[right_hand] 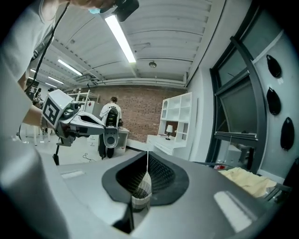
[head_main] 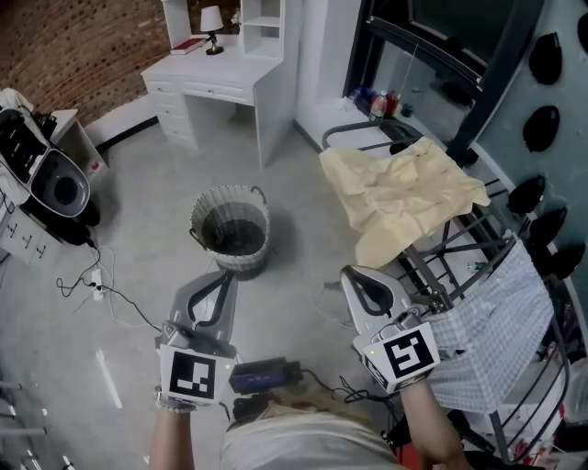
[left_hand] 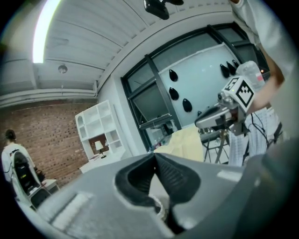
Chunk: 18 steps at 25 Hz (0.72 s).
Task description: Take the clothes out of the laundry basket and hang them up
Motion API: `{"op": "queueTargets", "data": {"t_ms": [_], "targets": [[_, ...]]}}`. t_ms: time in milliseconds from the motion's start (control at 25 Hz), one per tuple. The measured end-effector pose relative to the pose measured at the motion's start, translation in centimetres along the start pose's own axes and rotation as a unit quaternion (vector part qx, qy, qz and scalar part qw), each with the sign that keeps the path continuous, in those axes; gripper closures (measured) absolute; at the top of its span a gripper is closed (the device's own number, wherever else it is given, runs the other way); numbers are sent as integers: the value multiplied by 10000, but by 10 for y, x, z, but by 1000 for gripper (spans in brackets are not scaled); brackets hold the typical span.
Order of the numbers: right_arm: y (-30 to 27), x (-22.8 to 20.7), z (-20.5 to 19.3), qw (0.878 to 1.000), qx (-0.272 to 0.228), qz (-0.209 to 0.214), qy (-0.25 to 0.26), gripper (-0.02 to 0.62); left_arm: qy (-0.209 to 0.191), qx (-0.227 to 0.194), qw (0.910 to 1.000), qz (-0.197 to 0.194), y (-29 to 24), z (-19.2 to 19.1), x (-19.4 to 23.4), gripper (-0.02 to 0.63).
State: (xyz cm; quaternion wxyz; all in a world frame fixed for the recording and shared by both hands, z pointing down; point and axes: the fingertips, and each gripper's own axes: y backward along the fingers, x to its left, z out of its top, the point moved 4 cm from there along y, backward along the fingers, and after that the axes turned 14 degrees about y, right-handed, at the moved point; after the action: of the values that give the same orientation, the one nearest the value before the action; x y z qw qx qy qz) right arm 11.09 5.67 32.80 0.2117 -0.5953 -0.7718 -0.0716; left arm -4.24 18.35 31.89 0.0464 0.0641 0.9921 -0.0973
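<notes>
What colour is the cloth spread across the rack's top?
Pale yellow cloth; clearest in the head view.

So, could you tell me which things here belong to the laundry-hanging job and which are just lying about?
Job: laundry basket, yellow cloth and checked cloth on the drying rack, left gripper and right gripper, both shut and empty.
Lying about: white desk, lamp, black device, floor cables, bottles.
</notes>
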Motion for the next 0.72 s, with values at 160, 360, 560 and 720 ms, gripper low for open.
{"op": "queueTargets", "data": {"t_ms": [160,360,560,720], "targets": [[-13,16,-2,9999,67,129,-38,589,166,159,9997,97,14,-19,12,612],[-24,30,1,9995,99,306,37,589,362,267,9988,172,24,-37,20,612],[-27,36,4,9993,114,367,35,589,309,274,9989,203,30,-43,25,612],[-30,40,3,9991,147,395,28,589,269,251,9992,157,31,-44,27,612]]}}
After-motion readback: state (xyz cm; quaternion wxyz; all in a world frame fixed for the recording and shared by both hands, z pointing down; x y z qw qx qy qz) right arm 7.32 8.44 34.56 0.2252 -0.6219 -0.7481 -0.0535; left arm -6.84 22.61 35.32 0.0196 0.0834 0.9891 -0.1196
